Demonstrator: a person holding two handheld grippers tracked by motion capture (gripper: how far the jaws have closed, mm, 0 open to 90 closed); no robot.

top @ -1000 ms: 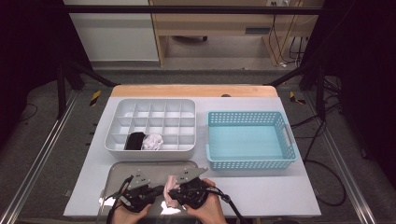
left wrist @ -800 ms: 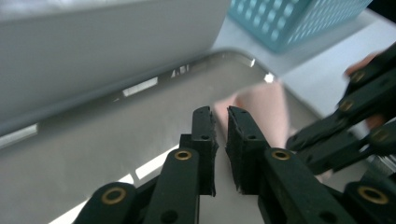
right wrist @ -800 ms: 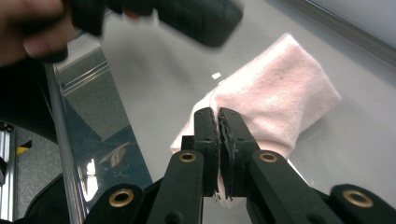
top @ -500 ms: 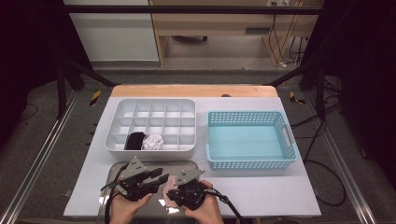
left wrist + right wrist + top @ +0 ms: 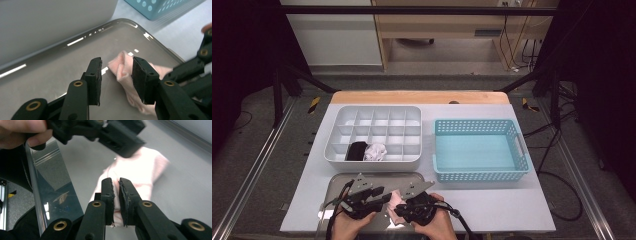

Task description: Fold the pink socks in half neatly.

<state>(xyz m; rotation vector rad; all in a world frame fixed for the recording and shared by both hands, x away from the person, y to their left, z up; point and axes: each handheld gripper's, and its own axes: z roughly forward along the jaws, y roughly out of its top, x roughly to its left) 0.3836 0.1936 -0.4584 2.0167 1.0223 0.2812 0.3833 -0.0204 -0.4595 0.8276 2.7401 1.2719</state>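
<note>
The white table [image 5: 512, 210] carries three holders: a blue basket [image 5: 517, 150] at the right, a white divided organiser [image 5: 342, 120] at the left with a black item [image 5: 357, 150] and a white item [image 5: 375, 151] in two near-row cells, and a metal tray [image 5: 337, 182] at the near edge. On that tray, right of its middle, lies a pink sock [image 5: 125, 75], the thing being worked.

The step in hand looks like folding or bundling the sock before it goes into a cell. The right gripper [image 5: 116, 185] has its jaws nearly together, pinching a fold of the pink fabric at the sock's near end. The left gripper [image 5: 117, 72] stands with jaws apart, one pad touching or just beside the sock's far end, gripping nothing.

The next move probably calls for the left jaws to close on that far end, so both ends can be brought together.

Room is tight: both grippers sit close together over the sock, and the organiser's near wall rises just beyond the tray. The tray's raised rim [image 5: 150, 35] curves round at the right. Open table lies to the right, in front of the basket.
</note>
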